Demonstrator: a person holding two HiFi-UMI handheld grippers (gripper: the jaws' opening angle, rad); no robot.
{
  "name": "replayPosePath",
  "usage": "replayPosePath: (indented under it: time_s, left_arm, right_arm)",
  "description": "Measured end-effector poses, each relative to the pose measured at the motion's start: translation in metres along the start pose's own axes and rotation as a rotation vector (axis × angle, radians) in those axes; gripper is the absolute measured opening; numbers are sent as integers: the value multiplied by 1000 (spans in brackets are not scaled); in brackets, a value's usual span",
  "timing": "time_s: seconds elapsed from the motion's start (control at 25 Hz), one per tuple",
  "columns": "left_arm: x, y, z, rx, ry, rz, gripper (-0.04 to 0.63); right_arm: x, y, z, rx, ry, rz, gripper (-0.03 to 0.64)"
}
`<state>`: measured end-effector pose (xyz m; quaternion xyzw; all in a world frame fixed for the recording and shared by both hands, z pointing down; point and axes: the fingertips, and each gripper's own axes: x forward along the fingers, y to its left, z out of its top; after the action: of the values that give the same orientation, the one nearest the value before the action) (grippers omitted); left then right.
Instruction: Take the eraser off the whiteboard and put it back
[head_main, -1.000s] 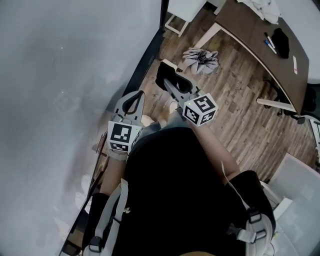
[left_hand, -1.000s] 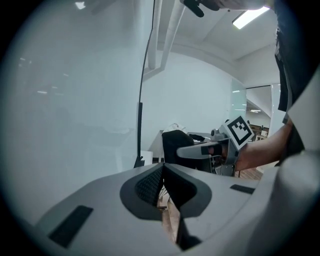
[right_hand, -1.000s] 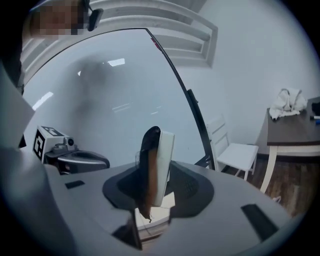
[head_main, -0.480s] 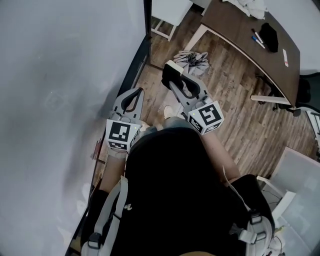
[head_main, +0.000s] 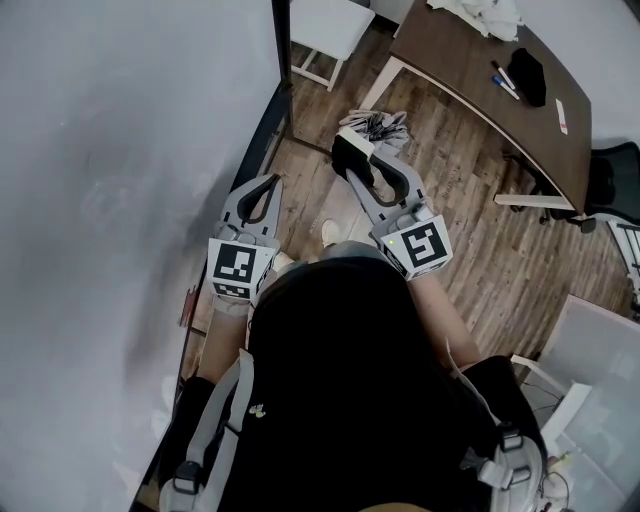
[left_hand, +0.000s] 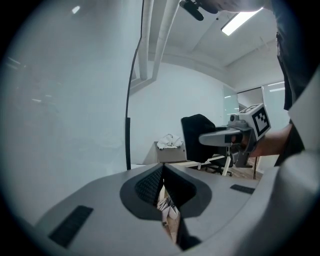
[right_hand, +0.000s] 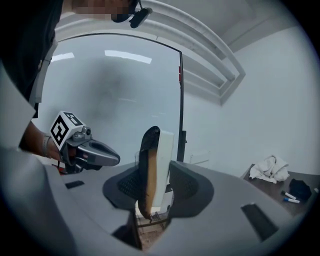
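The first half looks done: the eraser (right_hand: 150, 170) is off the whiteboard (head_main: 110, 200) and held in the air beside it, not touching. Putting it back on the board is what remains. The right hand-held gripper (head_main: 355, 160) clamps the eraser on edge between half-parted jaws. The left hand-held gripper (left_hand: 162, 187) has its jaws together and holds nothing.

Whiteboard (head_main: 120, 180) at left, desk (head_main: 470, 85) far right — between them the right gripper (head_main: 355, 150), eraser (right_hand: 161, 165) in its fingers (right_hand: 186, 186).

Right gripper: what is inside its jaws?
The eraser stands upright between the jaws of the right gripper, gripped on both sides. Where the jaws press, its sides are covered.
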<state>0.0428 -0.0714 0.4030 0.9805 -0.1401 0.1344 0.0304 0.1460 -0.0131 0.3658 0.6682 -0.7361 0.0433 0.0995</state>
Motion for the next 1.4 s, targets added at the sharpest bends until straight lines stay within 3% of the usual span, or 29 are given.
replayPosePath:
  time_s: [0.28, 0.84, 1.12, 1.4]
  left_arm:
    - [3, -1, 2, 5, 0, 22, 8]
    - [-16, 6, -4, -6, 35, 111, 8]
    - [-35, 8, -15, -4, 74, 172, 8]
    - [-69, 13, -33, -42, 129, 262, 9]
  right_arm:
    - [-3, -3, -1, -7, 3, 16, 143]
    - [29, 4, -15, 113, 20, 147, 143]
    - [55, 21, -27, 231, 53, 245, 143]
    - [82, 45, -46, 475, 105, 360, 143]
